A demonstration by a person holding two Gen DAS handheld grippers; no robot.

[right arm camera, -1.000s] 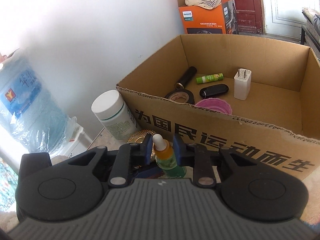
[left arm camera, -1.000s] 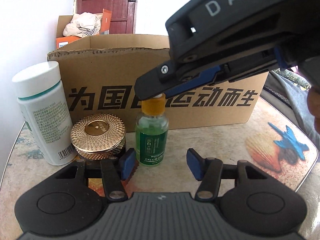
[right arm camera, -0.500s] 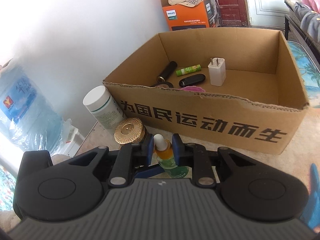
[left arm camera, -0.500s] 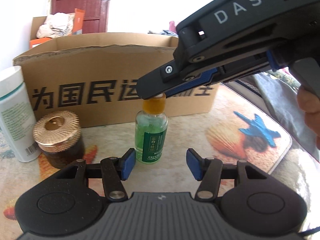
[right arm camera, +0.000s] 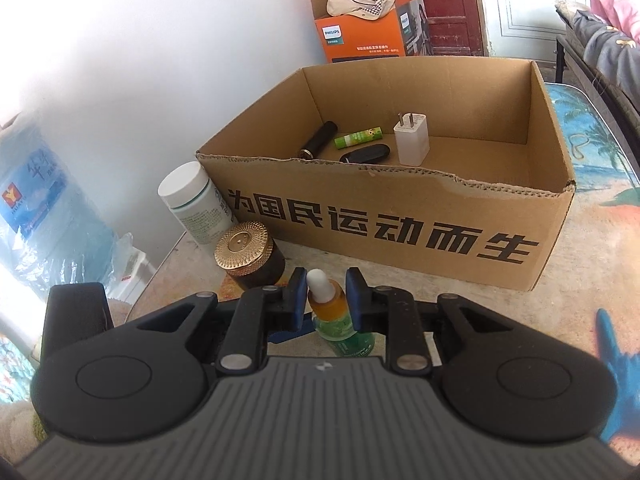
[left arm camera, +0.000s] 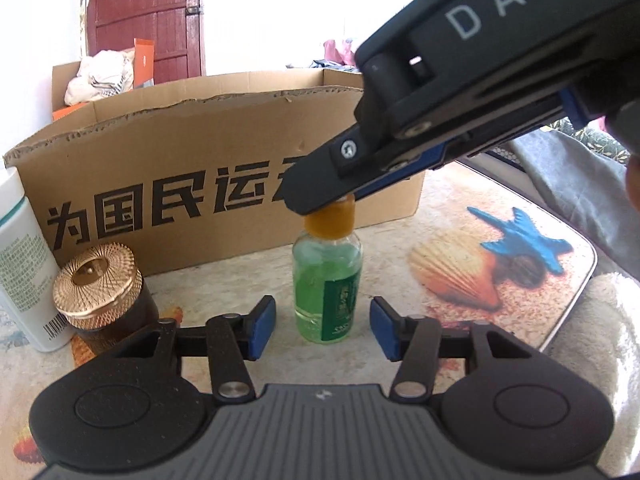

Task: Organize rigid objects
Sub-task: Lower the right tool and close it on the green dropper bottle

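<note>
A small green dropper bottle [left arm camera: 327, 280] with an orange collar and white bulb stands upright in front of the cardboard box [right arm camera: 400, 236]. My right gripper [right arm camera: 326, 280] is shut on its collar; in the left wrist view that right gripper [left arm camera: 320, 204] comes down from the upper right onto the cap. My left gripper [left arm camera: 323, 328] has the bottle's body between its blue pads [left arm camera: 262, 326], which are closing and stand clear of the glass on both sides. Whether the bottle rests on the table I cannot tell.
A white bottle [right arm camera: 192, 200] and a gold-lidded jar [right arm camera: 244, 248] stand left of the box front. Inside the box lie a white charger [right arm camera: 412, 144], a green tube [right arm camera: 359, 137] and two black items. An orange carton [right arm camera: 360, 36] stands behind. The table edge [left arm camera: 576, 292] runs at the right.
The left gripper has shifted so the bottle sits centred between its pads, and its jaws have narrowed. The right gripper, still on the bottle, has drawn back from the box.
</note>
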